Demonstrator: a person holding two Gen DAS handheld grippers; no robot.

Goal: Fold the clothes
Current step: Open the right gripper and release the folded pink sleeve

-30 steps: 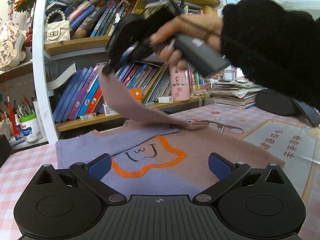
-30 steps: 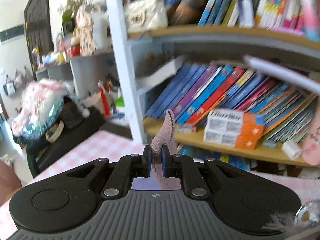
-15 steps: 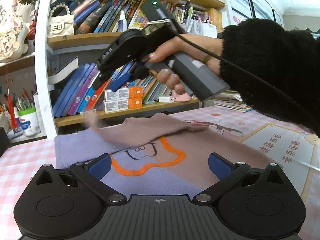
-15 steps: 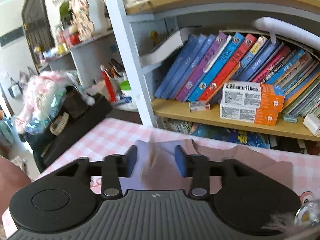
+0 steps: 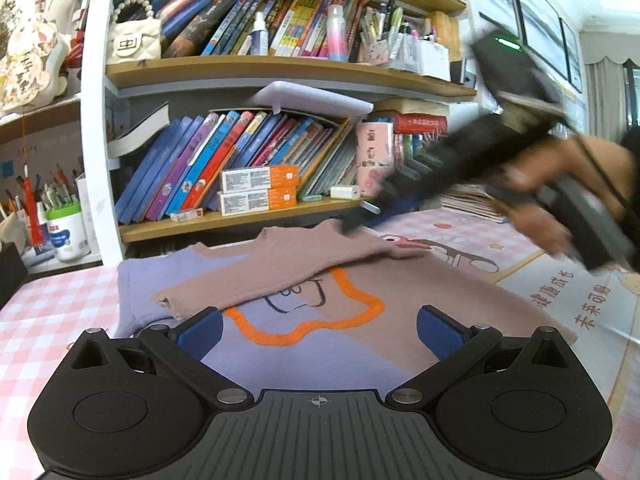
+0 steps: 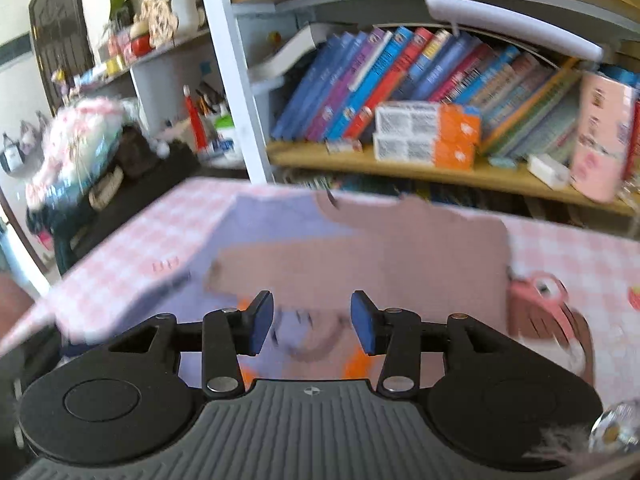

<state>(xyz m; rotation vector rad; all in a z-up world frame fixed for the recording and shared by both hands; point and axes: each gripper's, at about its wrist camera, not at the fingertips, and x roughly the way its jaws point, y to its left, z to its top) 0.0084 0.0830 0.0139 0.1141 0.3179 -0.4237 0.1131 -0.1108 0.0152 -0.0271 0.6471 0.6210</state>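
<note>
Both tongs stand open and empty: the left tongs (image 5: 319, 326) wide, level above the sweater (image 5: 360, 292), the right tongs (image 6: 312, 322) half parted after just opening, tilted down over it. The sweater lies flat on the pink checked tabletop (image 5: 48, 316), one sleeve (image 5: 280, 268) folded across its chest. The right hand (image 5: 560, 184) is blurred, its sleeve cut off at the edge.

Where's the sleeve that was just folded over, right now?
In the left wrist view the mauve sleeve lies diagonally across the sweater chest, over the orange outline, its cuff toward the left near the left hand-held gripper.
</note>
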